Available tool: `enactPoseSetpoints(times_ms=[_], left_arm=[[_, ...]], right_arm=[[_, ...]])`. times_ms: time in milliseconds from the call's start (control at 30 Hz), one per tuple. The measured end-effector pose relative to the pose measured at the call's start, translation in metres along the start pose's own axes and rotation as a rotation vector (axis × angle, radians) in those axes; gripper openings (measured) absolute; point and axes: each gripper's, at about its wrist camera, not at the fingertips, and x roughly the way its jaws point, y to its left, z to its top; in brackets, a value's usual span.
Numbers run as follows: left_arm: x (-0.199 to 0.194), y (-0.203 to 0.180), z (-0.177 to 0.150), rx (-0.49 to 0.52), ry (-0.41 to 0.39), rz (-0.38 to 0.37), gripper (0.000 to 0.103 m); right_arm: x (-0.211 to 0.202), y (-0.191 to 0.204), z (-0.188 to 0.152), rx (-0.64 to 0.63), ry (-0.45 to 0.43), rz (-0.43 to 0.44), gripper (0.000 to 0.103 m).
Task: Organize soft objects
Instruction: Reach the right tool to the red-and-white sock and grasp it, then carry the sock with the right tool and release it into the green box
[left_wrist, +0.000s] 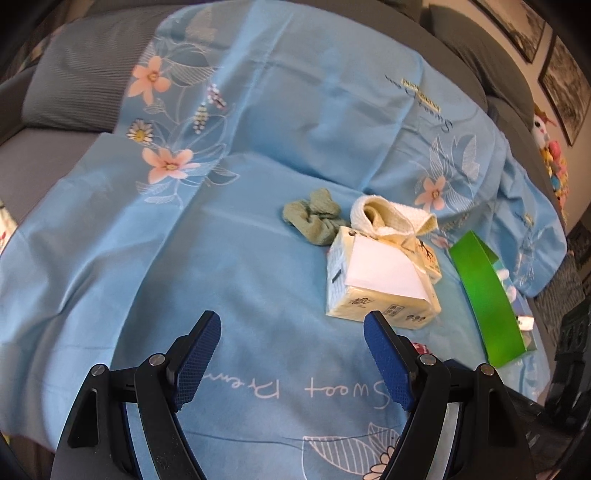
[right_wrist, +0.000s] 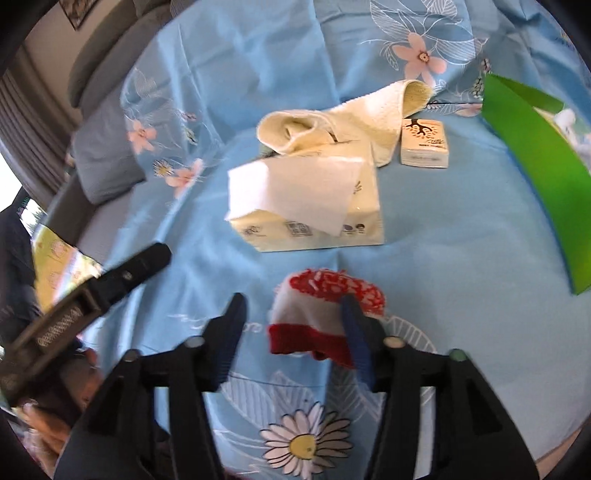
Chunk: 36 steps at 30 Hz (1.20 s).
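A red and white sock (right_wrist: 325, 314) lies on the blue floral sheet (right_wrist: 443, 229). My right gripper (right_wrist: 295, 314) is open around it, the right finger touching its right side. Beyond it lie a pale yellow tissue pack (right_wrist: 306, 206) with a white tissue sticking out, a cream towel (right_wrist: 332, 125) and a small tissue packet (right_wrist: 424, 144). In the left wrist view my left gripper (left_wrist: 293, 325) is open and empty, just short of the tissue pack (left_wrist: 380, 284). The cream towel (left_wrist: 384, 218) and a green scrunched cloth (left_wrist: 314, 218) lie behind the pack.
A green box (left_wrist: 487, 295) stands to the right of the tissue pack; it also shows in the right wrist view (right_wrist: 543, 173). Grey pillows (left_wrist: 81, 85) lie at the far left. Stuffed toys (left_wrist: 550, 155) sit at the far right edge.
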Motion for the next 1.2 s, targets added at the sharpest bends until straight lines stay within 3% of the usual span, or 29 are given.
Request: enactPoseSetpoints(times_ms=[167, 267, 400, 533, 733, 800, 967, 1200], left_arm=[[-0.003, -0.007, -0.015, 0.018, 0.03, -0.069, 0.08], [-0.001, -0.02, -0.025, 0.067, 0.046, -0.079, 0.08], [-0.001, -0.041, -0.035, 0.131, 0.062, -0.174, 0.08], [0.005, -0.058, -0.041, 0.199, 0.079, -0.208, 0.055], [0.022, -0.06, -0.044, 0.15, 0.15, -0.276, 0.053], [0.025, -0.061, -0.046, 0.152, 0.161, -0.267, 0.047], [0.034, -0.068, -0.05, 0.166, 0.181, -0.274, 0.037], [0.045, -0.076, -0.057, 0.178, 0.221, -0.332, 0.034]], right_arm=[[-0.017, -0.019, 0.002, 0.091, -0.069, -0.024, 0.065], [-0.016, -0.03, -0.001, 0.148, -0.052, -0.033, 0.067], [-0.012, -0.04, -0.004, 0.193, -0.018, -0.025, 0.067], [-0.005, -0.045, -0.005, 0.222, 0.009, 0.004, 0.067], [0.006, -0.042, -0.007, 0.219, 0.049, 0.043, 0.065], [0.009, -0.043, -0.007, 0.22, 0.062, 0.061, 0.064], [0.019, -0.046, -0.007, 0.246, 0.087, 0.084, 0.054], [0.027, -0.037, -0.009, 0.207, 0.103, 0.078, 0.039]])
